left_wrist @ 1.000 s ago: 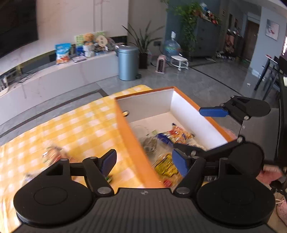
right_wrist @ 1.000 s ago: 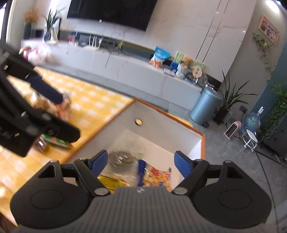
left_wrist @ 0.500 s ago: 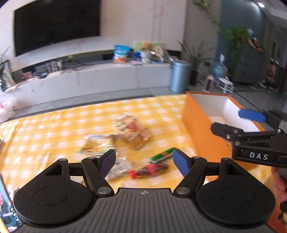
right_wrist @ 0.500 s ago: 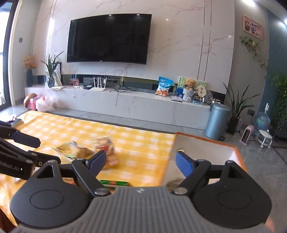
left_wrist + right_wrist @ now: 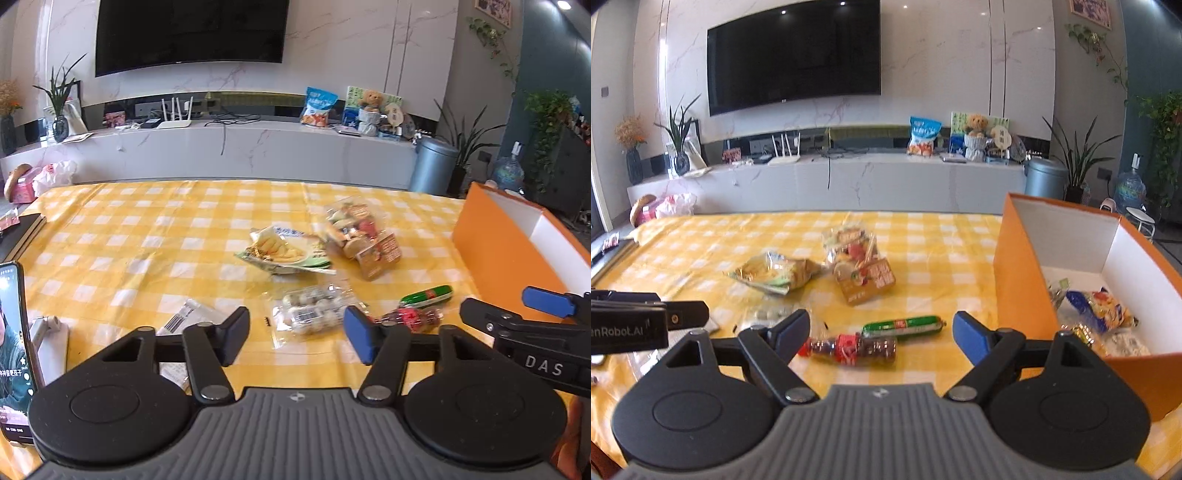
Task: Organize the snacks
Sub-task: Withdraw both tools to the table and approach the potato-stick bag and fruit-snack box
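Snacks lie on the yellow checked tablecloth (image 5: 129,236). A clear pack of pale round sweets (image 5: 314,308) lies just ahead of my open, empty left gripper (image 5: 295,334). A red-labelled dark snack tube (image 5: 853,349) and a green sausage stick (image 5: 903,326) lie just ahead of my open, empty right gripper (image 5: 879,334). Farther off lie a green-and-white chip bag (image 5: 284,253) and a clear bag of mixed biscuits (image 5: 360,230). The orange box (image 5: 1019,280) at the right holds several snack packets (image 5: 1097,308).
A phone on a stand (image 5: 13,350) is at the left table edge, with a dark book (image 5: 20,236) behind it. A white paper label (image 5: 184,317) lies near the left gripper. A TV console runs beyond the table.
Both grippers have swung left and pulled back from over the orange box to face the loose snacks on the cloth. Both stay open and empty.
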Available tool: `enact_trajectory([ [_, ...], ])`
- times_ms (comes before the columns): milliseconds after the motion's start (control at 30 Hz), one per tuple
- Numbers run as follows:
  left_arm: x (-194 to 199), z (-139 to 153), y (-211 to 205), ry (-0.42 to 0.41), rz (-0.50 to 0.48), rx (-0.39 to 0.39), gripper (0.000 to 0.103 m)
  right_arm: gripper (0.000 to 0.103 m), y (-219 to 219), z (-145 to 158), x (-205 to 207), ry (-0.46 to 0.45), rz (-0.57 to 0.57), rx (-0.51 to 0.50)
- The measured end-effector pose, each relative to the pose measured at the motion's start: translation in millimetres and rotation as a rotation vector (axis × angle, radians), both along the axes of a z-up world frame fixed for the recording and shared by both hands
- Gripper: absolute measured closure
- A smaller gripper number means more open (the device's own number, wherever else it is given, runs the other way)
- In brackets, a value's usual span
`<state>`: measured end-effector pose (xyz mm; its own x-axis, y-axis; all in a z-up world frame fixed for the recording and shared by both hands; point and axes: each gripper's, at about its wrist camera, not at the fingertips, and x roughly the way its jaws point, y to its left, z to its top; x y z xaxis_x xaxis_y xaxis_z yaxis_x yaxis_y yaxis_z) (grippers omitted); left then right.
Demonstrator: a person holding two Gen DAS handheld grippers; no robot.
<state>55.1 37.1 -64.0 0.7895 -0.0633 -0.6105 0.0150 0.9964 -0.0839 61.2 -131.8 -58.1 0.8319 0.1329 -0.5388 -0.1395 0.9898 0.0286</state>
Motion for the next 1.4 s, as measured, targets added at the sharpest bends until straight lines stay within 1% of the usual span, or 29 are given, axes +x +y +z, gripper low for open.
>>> enact_trajectory([
  [100, 4, -9, 5, 0.002, 0.015, -0.003, 0.04, 0.021, 1, -11, 6, 0.028, -0.009, -0.012],
  [233, 15, -16, 5, -0.004, 0.027, 0.011, 0.04, 0.021, 3, -21, 18, 0.057, -0.007, 0.004],
  [300, 24, -18, 5, -0.005, 0.013, -0.009, 0.04, 0.021, 5, -26, 25, 0.063, -0.005, 0.0],
  [333, 27, -18, 5, -0.014, 0.003, -0.019, 0.038, 0.021, 5, -27, 29, 0.065, -0.002, 0.003],
  [433, 43, -15, 1, -0.048, -0.013, -0.02, 0.021, 0.021, 9, -32, 44, 0.08, 0.015, 0.009],
  [533, 60, -13, -1, -0.058, -0.016, 0.003, 0.018, 0.021, 10, -34, 61, 0.073, 0.014, -0.002],
  [633, 83, -12, 3, -0.05, 0.003, -0.01, 0.013, 0.021, 11, -33, 80, 0.06, 0.026, 0.001],
  [667, 89, -12, 4, -0.044, -0.002, -0.007, 0.012, 0.02, 12, -33, 87, 0.059, 0.036, -0.004],
  [733, 108, -13, 7, -0.005, -0.027, 0.015, 0.01, 0.017, 15, -35, 100, 0.058, 0.055, -0.024],
  [833, 128, -18, 11, 0.048, -0.062, 0.009, 0.01, 0.016, 24, -40, 118, 0.039, 0.07, -0.08],
  [933, 142, -23, 11, 0.073, -0.089, 0.008, 0.01, 0.015, 33, -48, 133, 0.03, 0.105, -0.135],
  [1033, 154, -31, 5, 0.111, -0.114, 0.043, 0.01, 0.013, 38, -57, 145, 0.042, 0.136, -0.167],
  [1067, 156, -35, 3, 0.117, -0.12, 0.059, 0.007, 0.013, 39, -59, 148, 0.046, 0.145, -0.176],
  [1133, 159, -40, -1, 0.113, -0.139, 0.094, 0.005, 0.013, 41, -64, 152, 0.052, 0.153, -0.194],
  [1233, 166, -48, 0, 0.163, -0.158, 0.071, 0.005, 0.013, 42, -69, 156, 0.061, 0.166, -0.212],
  [1300, 168, -51, 1, 0.18, -0.161, 0.058, 0.008, 0.013, 43, -70, 159, 0.057, 0.175, -0.228],
  [1333, 167, -51, 3, 0.173, -0.162, 0.053, 0.012, 0.013, 44, -71, 160, 0.052, 0.181, -0.239],
  [1367, 166, -49, 5, 0.167, -0.16, 0.046, 0.018, 0.012, 46, -70, 161, 0.045, 0.187, -0.249],
  [1400, 165, -48, 7, 0.166, -0.153, 0.04, 0.02, 0.012, 47, -70, 163, 0.036, 0.195, -0.259],
])
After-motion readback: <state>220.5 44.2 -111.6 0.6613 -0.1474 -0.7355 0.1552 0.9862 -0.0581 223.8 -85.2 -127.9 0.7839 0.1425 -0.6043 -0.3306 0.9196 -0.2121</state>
